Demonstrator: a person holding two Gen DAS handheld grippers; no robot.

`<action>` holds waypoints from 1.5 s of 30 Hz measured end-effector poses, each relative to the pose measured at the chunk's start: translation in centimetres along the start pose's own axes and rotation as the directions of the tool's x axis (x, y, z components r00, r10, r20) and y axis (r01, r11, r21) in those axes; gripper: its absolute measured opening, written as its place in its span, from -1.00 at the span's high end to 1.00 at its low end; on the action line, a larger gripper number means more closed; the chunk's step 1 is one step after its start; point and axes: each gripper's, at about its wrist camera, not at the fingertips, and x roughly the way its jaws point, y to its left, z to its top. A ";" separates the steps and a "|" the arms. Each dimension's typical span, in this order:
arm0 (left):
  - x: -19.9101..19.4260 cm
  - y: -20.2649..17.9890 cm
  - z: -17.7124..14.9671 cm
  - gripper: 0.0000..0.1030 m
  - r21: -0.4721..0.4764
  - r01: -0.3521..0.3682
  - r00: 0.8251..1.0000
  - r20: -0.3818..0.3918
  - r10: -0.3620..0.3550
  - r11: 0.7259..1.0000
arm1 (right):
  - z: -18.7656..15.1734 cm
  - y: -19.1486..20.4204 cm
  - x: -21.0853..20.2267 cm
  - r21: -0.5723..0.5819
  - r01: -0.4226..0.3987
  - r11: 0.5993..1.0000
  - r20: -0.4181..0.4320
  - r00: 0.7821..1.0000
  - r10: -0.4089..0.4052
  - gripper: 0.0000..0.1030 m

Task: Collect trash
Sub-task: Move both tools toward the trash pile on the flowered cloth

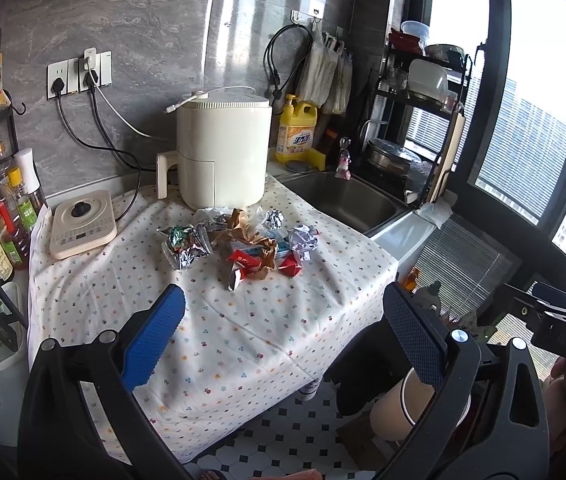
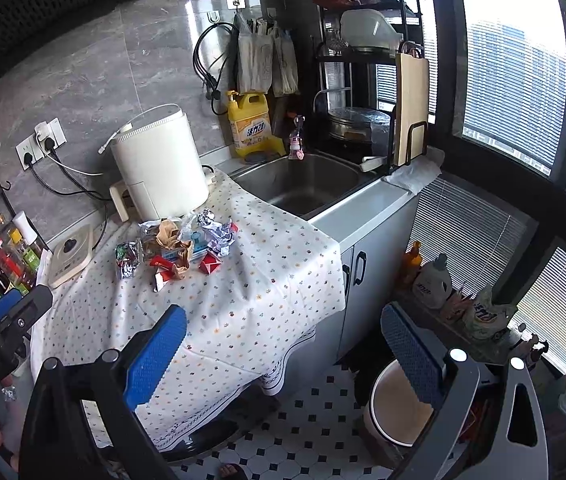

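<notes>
Now | both grippers (image 1: 283, 340) (image 2: 283, 348) wide, empty | air fryer (image 1: 223, 152) behind trash pile (image 1: 239, 246)

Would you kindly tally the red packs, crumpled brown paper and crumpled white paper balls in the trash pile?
Red packs: 2
Crumpled brown paper: 1
Crumpled white paper ball: 1
Total: 4

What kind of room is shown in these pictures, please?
Most likely a small home kitchen: a steel sink is set in the counter, a yellow dish soap bottle stands behind it, and an air fryer sits nearby.
</notes>
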 end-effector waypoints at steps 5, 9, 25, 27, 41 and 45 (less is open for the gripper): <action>0.0 -0.3 -0.1 -0.91 0.001 -0.019 1.000 0.007 0.019 1.000 | 0.2 -0.5 0.7 -0.013 -0.014 1.000 -0.058 0.998 0.013 -0.85; 0.0 -0.6 -0.7 -0.91 -0.010 -0.039 0.999 -0.004 0.039 0.999 | 0.3 -0.8 1.1 -0.049 -0.025 0.998 -0.076 0.997 0.021 -0.85; -1.1 -3.1 -3.0 -0.91 -0.033 -0.137 0.991 -0.013 0.137 0.990 | 0.2 -3.2 2.6 -0.084 -0.117 0.990 -0.100 0.989 0.109 -0.85; -0.9 -2.9 -3.0 -0.91 -0.027 -0.141 0.990 -0.018 0.141 0.990 | 0.3 -3.0 3.3 -0.087 -0.115 0.989 -0.111 0.988 0.106 -0.85; 8.7 5.1 0.0 -0.59 -0.066 -0.083 0.994 -0.077 0.078 0.994 | 1.9 0.8 12.0 -0.058 -0.024 0.998 -0.184 0.983 0.013 -0.85; 11.9 7.4 0.5 -0.49 -0.073 -0.065 0.994 -0.097 0.058 0.995 | 2.7 2.3 14.7 -0.048 -0.017 0.999 -0.195 0.981 0.008 -0.85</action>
